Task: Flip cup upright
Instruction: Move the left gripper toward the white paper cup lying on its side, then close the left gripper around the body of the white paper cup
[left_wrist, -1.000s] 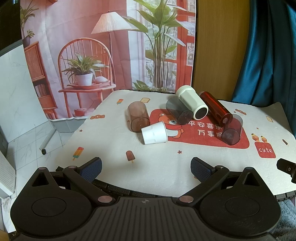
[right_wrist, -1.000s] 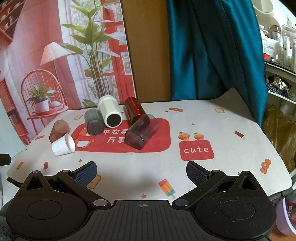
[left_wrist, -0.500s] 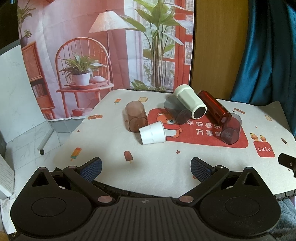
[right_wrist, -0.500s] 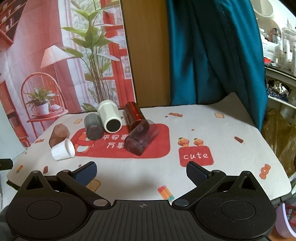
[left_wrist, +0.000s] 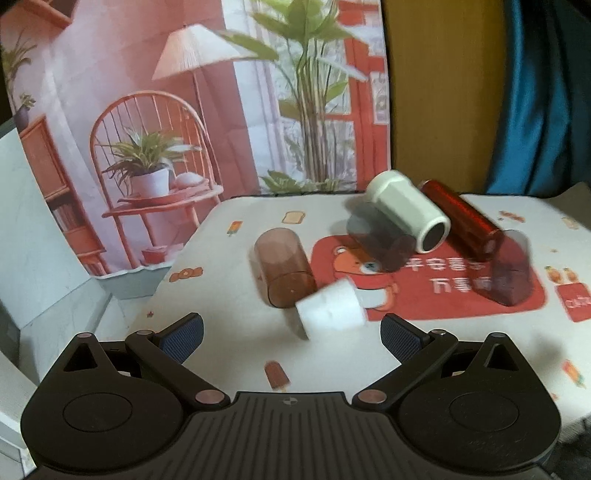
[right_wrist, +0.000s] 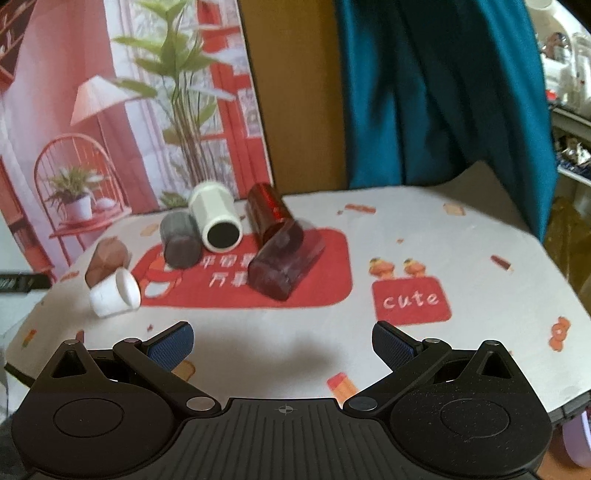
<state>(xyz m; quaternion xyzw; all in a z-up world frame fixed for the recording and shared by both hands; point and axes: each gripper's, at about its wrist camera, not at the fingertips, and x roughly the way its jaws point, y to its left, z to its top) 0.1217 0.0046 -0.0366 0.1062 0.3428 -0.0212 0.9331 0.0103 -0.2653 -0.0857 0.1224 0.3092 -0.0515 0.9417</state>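
A: Both sets of jaws are spread wide and pinch nothing. The left gripper (left_wrist: 291, 336) sits at the lower middle of its view, with the small white cup (left_wrist: 330, 309) just above it, lying on its side on the table (left_wrist: 229, 354).

B: Which end faces us?

A: Its base, I think; in the right view the white cup's (right_wrist: 114, 292) rim points right. It touches the brown tumbler (left_wrist: 283, 266).

B: So how to take it?

A: Close across its waist, lift clear of the tumbler, then rotate rim-up. The right gripper (right_wrist: 282, 343) should stay back from the pile of cups.
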